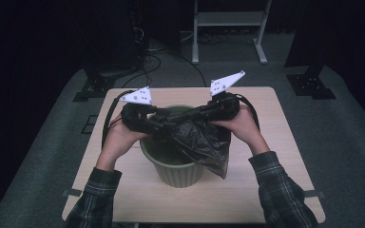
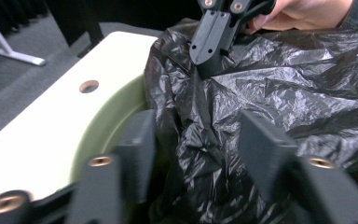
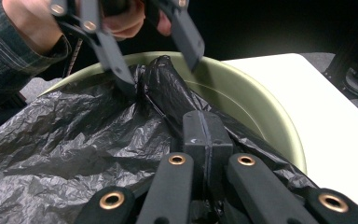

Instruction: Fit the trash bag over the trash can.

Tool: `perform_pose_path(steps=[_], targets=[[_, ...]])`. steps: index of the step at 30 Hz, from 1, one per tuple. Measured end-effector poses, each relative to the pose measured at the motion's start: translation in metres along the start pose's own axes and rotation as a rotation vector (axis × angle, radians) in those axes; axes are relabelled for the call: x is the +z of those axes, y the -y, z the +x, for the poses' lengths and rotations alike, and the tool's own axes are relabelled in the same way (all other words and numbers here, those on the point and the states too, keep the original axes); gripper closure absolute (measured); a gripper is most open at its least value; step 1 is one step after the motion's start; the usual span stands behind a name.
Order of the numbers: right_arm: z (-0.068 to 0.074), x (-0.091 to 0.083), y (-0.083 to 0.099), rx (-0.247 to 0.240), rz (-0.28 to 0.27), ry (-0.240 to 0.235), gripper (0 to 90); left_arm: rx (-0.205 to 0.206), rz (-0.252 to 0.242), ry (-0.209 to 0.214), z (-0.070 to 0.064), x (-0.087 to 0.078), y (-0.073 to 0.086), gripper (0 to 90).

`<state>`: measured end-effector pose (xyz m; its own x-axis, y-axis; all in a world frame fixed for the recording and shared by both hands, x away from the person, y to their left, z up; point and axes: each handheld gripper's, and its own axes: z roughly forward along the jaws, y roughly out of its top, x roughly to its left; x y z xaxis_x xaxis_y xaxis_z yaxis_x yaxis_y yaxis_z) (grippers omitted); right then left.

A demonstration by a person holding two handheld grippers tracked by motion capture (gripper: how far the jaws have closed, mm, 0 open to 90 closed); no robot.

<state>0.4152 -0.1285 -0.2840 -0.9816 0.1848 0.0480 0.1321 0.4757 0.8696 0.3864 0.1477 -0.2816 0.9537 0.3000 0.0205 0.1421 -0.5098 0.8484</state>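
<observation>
Since the black bin bag (image 1: 200,142) draped over the green bin (image 1: 176,171) is thin, limp and slippery, the right hand-held gripper (image 3: 204,135) clamps a bunched fold; the left hand-held gripper (image 2: 196,135), jaws apart, should take the near edge.

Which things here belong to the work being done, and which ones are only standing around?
Part of the job:
- black plastic bag
- green bin
- left gripper, open around the bag
- right gripper, shut on the bag

Only standing around:
- table, which carries the bin
- white frame on the floor behind
- cables on the floor
</observation>
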Motion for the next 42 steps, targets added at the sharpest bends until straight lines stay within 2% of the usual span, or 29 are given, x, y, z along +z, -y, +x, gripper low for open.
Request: perform_pose_path(steps=[2, 3, 4, 5, 6, 9, 10, 11, 15, 16, 17, 24, 30, 37, 40, 41, 42], targets=[[0.0, 0.0, 0.0, -0.003, -0.003, 0.008, 88.2, 0.003, 0.022, -0.004, 0.0, 0.004, 0.0, 66.5], [-0.001, -0.003, 0.001, 0.005, -0.013, 0.025, 79.0, -0.002, 0.039, -0.01, 0.0, 0.006, 0.001, 80.0], [-0.001, -0.005, 0.002, 0.011, -0.017, 0.031, 78.6, -0.002, 0.039, -0.01, 0.0, 0.006, 0.001, 83.7], [0.0, -0.008, 0.003, 0.008, -0.021, 0.038, 76.3, -0.02, 0.042, -0.049, 0.0, 0.006, 0.002, 86.9], [0.0, -0.008, 0.003, 0.008, -0.021, 0.038, 76.3, -0.02, 0.042, -0.049, 0.0, 0.006, 0.002, 87.7], [0.0, -0.024, 0.013, 0.024, -0.034, 0.073, 73.0, -0.045, 0.029, -0.086, 0.003, 0.001, 0.005, 88.0], [0.0, -0.024, 0.013, 0.024, -0.034, 0.073, 73.0, -0.052, 0.029, -0.094, 0.004, -0.001, 0.006, 88.0], [0.0, -0.035, 0.02, 0.039, -0.043, 0.088, 71.1, -0.07, 0.029, -0.117, 0.006, -0.004, 0.01, 88.0], [0.001, -0.051, 0.031, 0.058, -0.056, 0.109, 71.1, -0.09, 0.017, -0.135, 0.008, -0.011, 0.015, 87.9], [0.002, -0.062, 0.041, 0.067, -0.064, 0.122, 70.1, -0.092, 0.012, -0.136, 0.008, -0.013, 0.016, 87.9], [0.003, -0.066, 0.046, 0.073, -0.07, 0.128, 69.9, -0.102, 0.003, -0.147, 0.009, -0.017, 0.019, 87.9], [0.009, -0.078, 0.069, 0.092, -0.078, 0.129, 69.1, -0.121, -0.014, -0.157, 0.008, -0.023, 0.025, 87.9], [0.015, -0.075, 0.069, 0.082, -0.09, 0.107, 66.9, -0.126, -0.022, -0.149, 0.008, -0.024, 0.026, 87.9], [0.014, -0.062, 0.063, 0.079, -0.069, 0.087, 67.1, -0.125, -0.026, -0.141, 0.008, -0.023, 0.024, 87.8], [0.011, -0.053, 0.062, 0.088, -0.064, 0.07, 71.4, -0.122, -0.022, -0.134, 0.007, -0.022, 0.024, 87.8], [0.01, -0.048, 0.06, 0.088, -0.08, 0.049, 84.9, -0.121, -0.019, -0.13, 0.006, -0.02, 0.024, 87.8], [0.01, -0.048, 0.06, 0.088, -0.08, 0.049, 84.9, -0.121, -0.019, -0.13, 0.006, -0.02, 0.024, 87.8]])
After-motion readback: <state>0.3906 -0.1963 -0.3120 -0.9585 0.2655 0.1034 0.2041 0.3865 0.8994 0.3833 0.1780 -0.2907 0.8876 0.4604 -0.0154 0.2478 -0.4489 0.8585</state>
